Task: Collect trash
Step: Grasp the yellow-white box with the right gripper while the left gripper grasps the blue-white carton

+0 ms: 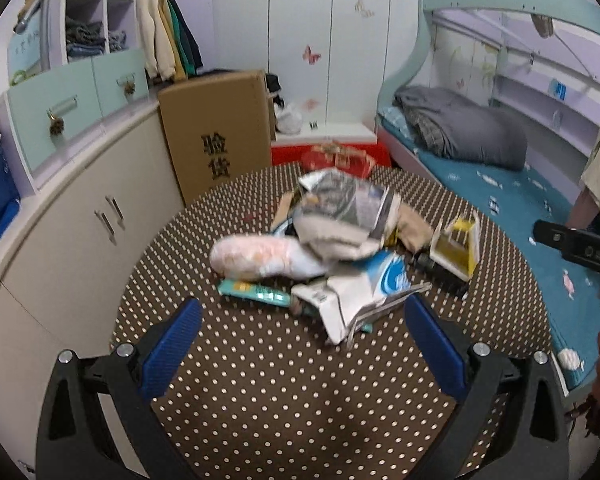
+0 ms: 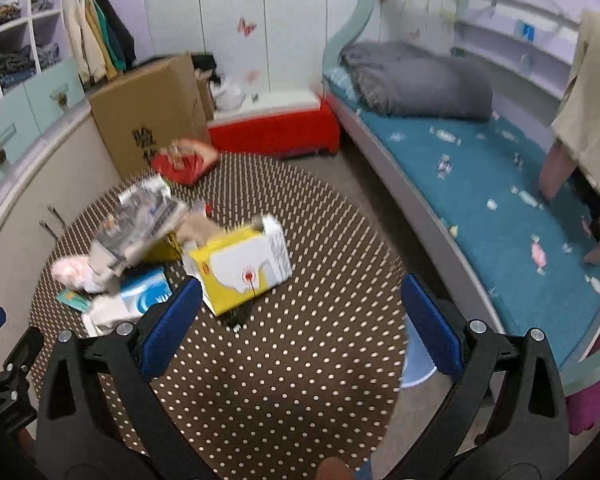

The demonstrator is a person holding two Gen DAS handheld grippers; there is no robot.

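I am holding my left claw point(image 1: 302, 316) and right claw point(image 2: 300, 300) spread, empty, above the trash pile point(image 1: 340, 240) on the dotted worktop point(image 1: 260, 392).

Motion blur smears the crumpled newspaper point(image 2: 140, 220); a black item point(image 2: 238, 316) hides mostly under the yellow carton point(image 2: 240, 266)
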